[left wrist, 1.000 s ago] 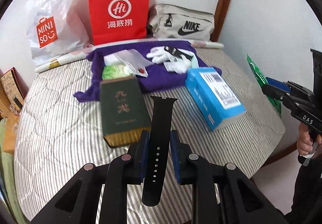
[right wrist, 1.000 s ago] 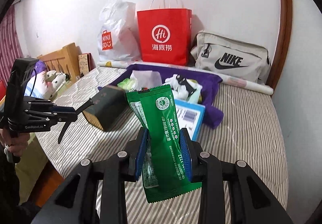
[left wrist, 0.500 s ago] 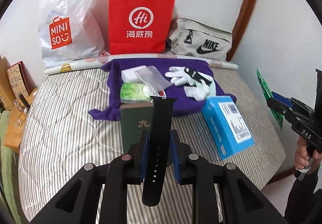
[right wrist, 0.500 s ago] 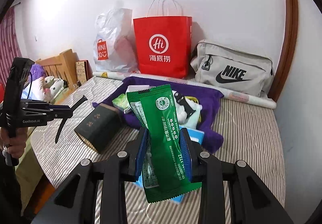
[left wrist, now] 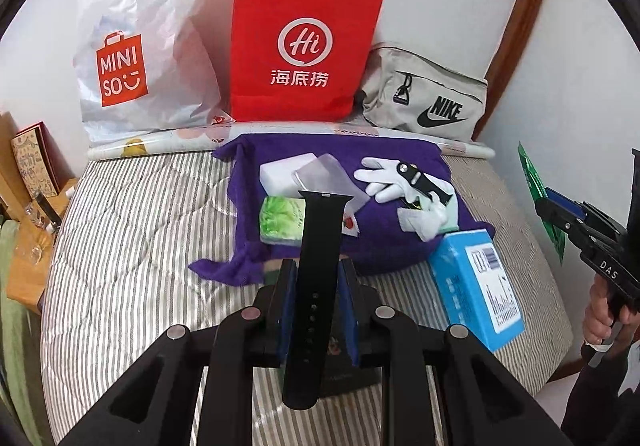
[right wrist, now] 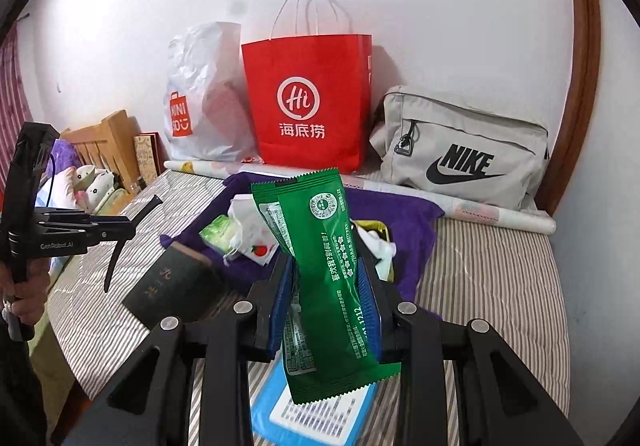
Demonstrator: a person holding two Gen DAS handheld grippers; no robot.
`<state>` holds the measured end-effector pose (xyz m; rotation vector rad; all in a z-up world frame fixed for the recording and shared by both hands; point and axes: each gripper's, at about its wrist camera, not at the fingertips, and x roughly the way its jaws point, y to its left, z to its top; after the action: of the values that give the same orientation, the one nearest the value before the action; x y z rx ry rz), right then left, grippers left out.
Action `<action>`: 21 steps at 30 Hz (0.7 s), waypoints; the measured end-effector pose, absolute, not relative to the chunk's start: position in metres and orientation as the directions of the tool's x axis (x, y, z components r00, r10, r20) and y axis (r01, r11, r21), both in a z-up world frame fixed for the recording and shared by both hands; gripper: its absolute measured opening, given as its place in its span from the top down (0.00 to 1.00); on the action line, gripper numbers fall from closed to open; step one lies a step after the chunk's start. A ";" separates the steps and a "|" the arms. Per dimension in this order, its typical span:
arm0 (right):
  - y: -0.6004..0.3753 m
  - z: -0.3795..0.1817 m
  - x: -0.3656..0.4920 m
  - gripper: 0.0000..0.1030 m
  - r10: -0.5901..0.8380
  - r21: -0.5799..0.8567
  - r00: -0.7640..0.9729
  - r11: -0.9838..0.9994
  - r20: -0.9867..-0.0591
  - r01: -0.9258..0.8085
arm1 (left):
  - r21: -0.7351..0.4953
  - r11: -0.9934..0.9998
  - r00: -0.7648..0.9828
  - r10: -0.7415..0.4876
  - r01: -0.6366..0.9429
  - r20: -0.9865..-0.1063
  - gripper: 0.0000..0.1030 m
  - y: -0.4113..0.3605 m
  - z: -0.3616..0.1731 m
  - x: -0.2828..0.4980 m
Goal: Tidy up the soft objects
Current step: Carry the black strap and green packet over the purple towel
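The black watch strap (left wrist: 318, 278) stands nearly upright, clamped at its middle between the blue pads of the left tongs (left wrist: 316, 310); these are drawn narrow on it, and the strap's ends stick out above and below the pads. The green snack packet (right wrist: 324, 286) is pinched the same way in the right tongs (right wrist: 326, 306), which stand a little wider, pads pressing its sides so that the film buckles. Both are held in the air above the striped bed (left wrist: 132, 246).

Beyond them a purple cloth (left wrist: 384, 246) lies on the bed with white gloves (left wrist: 384, 177), a second black strap (left wrist: 424, 183), a white block (left wrist: 280, 173), a clear sleeve (left wrist: 328, 181) and a green pouch (left wrist: 280, 219) on it. A blue box (left wrist: 476, 290) lies just beside the cloth's right edge. The dark green box (right wrist: 176, 286) is largely hidden behind the left tongs in the left wrist view and clear only in the right wrist view. Against the wall stand a white Miniso bag (left wrist: 148, 45), a red paper bag (left wrist: 304, 53) and a grey Nike bag (left wrist: 428, 101). The printing on the packet is too small to read. The hand (left wrist: 600, 318) holding the right tongs is cut off at the frame edge.
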<state>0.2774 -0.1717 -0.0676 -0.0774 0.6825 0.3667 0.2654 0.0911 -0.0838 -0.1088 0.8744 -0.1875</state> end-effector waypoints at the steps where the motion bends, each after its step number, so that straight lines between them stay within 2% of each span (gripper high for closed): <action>1: -0.170 -0.068 0.282 0.68 0.303 0.047 0.715 0.934 -0.630 -0.355 | -0.173 0.978 0.626 -0.208 0.117 -0.752 0.80 0.092 -0.084 0.268; 21: -0.161 -0.099 0.366 0.68 0.295 0.052 0.680 0.934 -0.671 -0.354 | -0.213 0.972 0.586 -0.230 0.098 -0.777 0.80 0.090 -0.092 0.364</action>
<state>0.3655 -0.1612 -0.0991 -0.0842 0.7383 0.3651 0.3640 0.0897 -0.0919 -0.1532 0.9264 -0.1920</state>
